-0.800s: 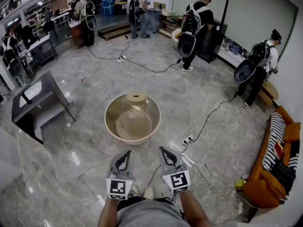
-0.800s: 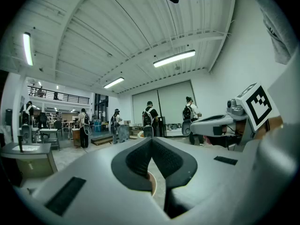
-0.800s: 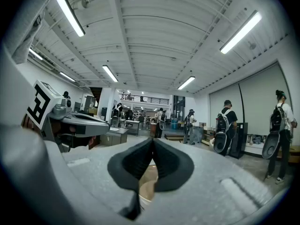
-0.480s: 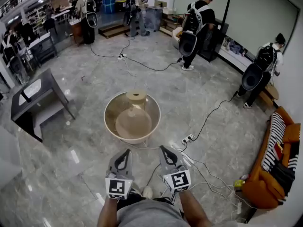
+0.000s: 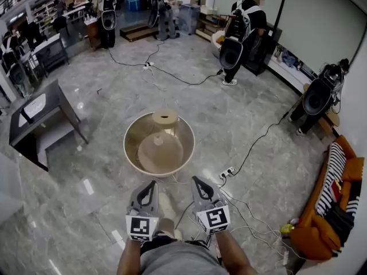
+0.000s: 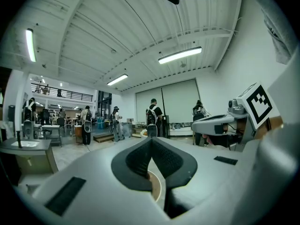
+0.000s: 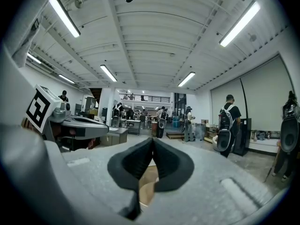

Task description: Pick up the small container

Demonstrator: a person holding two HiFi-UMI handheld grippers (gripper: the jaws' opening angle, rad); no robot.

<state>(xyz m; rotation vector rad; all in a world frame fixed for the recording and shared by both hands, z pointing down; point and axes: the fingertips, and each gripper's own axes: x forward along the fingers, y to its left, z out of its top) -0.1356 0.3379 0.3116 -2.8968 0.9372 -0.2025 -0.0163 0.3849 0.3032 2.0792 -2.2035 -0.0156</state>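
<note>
Left gripper (image 5: 150,184): jaws together, nothing between them, held low near the body. Ahead on the floor stands the basin (image 5: 127,148), well apart from both grippers. The small container (image 5: 165,118), a short cylinder, sits at the basin's far rim, behind a dome (image 5: 160,152) that lies inside the basin. Right gripper (image 5: 196,180): jaws together, empty, just beside the left one.

Step in hand: approach. Step closer first, clear of the power strip (image 5: 228,170) and its cables. Spread the jaws before reaching. Pass above the dome, straddle the container's sides squarely, then close.
</note>
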